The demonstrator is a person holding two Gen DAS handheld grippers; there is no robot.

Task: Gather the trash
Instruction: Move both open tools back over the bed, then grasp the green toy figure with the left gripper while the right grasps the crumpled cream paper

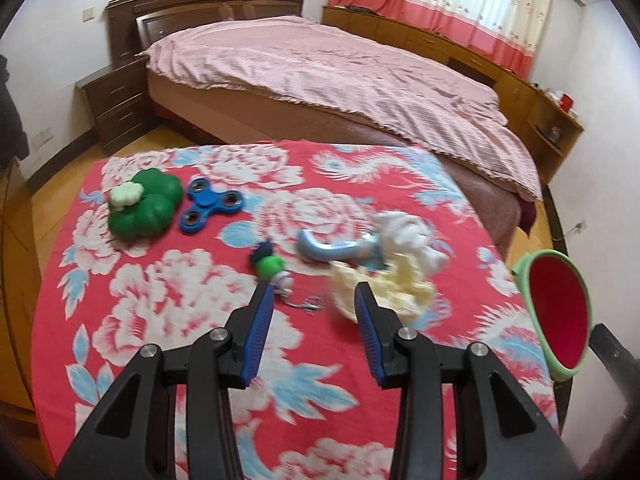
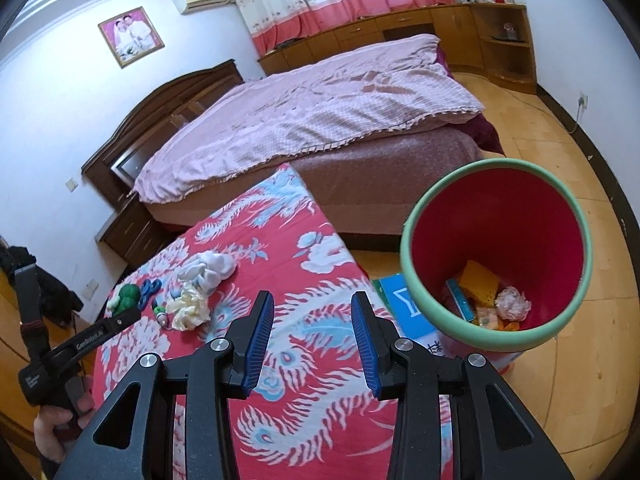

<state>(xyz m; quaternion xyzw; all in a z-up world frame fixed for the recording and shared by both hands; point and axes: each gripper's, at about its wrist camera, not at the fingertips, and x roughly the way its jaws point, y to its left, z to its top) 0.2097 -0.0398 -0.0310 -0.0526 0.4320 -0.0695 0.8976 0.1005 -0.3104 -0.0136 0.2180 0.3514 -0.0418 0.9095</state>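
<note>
A crumpled cream paper wad (image 1: pixel 384 292) lies on the red flowered tablecloth (image 1: pixel 160 300), with a crumpled white tissue (image 1: pixel 408 236) just behind it. My left gripper (image 1: pixel 316 296) is open and empty, its right finger close beside the cream wad. My right gripper (image 2: pixel 314 304) is open and empty above the table's right part. The red bin with a green rim (image 2: pixel 496 264) stands on the floor right of the table and holds several scraps. Both wads also show in the right wrist view: cream (image 2: pixel 188 308), white (image 2: pixel 208 268).
A green clover toy (image 1: pixel 144 204), a blue fidget spinner (image 1: pixel 210 204), a small green figure (image 1: pixel 270 266) and a light blue curved toy (image 1: pixel 328 248) lie on the table. A bed (image 1: pixel 320 76) stands behind. The bin also shows at the left wrist view's right edge (image 1: pixel 560 312).
</note>
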